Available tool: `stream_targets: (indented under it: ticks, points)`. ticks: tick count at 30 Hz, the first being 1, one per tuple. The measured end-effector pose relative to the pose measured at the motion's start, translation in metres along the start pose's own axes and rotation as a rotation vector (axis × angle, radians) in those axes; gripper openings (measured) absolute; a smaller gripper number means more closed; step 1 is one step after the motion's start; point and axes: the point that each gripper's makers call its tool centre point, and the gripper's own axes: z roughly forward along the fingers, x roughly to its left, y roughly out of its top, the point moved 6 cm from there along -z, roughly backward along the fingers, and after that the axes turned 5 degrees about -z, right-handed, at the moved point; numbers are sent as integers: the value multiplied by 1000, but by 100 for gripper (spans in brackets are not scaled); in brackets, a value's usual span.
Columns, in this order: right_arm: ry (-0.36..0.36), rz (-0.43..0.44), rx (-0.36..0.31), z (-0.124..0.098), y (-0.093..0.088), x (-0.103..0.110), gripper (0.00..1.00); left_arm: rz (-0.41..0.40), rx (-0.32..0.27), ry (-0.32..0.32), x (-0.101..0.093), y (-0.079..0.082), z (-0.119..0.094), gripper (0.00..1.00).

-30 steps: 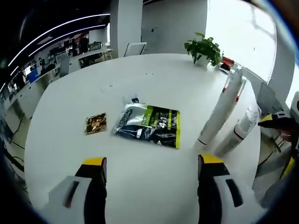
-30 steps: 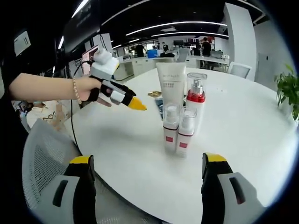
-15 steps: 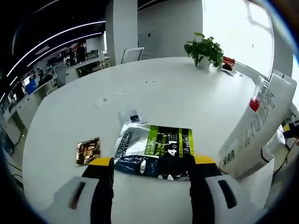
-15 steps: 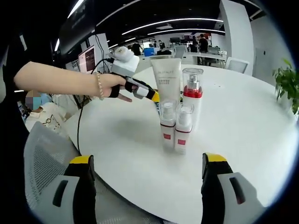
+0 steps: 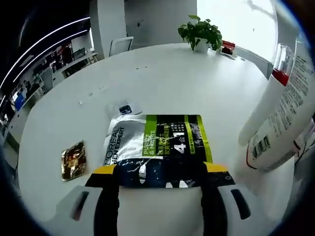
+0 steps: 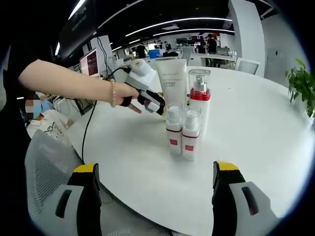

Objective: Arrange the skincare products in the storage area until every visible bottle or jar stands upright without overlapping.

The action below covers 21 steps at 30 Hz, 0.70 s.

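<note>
In the left gripper view, the left gripper is low over the white tabletop with its jaws standing apart on either side of the near edge of a flat green, silver and dark sachet; whether they pinch it I cannot tell. A small gold packet lies to the left of the sachet, apart from it, and a small clear packet lies just beyond its far corner. At the right, a white tube and a bottle with a red collar rise close by. A potted plant stands at the far edge

In the right gripper view, the right gripper is off the near rim of the tabletop, jaws wide with nothing between them. Four products stand upright in a tight cluster: two small clear-capped bottles with red bands in front, touching, and behind them the white tube and the taller bottle with the red collar. A person's hand holds the left gripper down just behind the cluster
</note>
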Motion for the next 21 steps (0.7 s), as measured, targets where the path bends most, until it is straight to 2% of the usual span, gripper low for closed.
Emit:
stream_targets:
  ticks: [6,11,16,21]
  points:
    - [3,-4,2,1,0,1,95,7,14,-23,7,-2,6,61]
    - [4,-4,-1,0,0,1,94,36,23,-53,7,-5,-1,61]
    - [14,-13,-1,1,0,2,94,58,65,-70,18,-17,-11,60]
    - [28,-23,-1,2,0,4,94,87,73,-99,9,-37,-28,60]
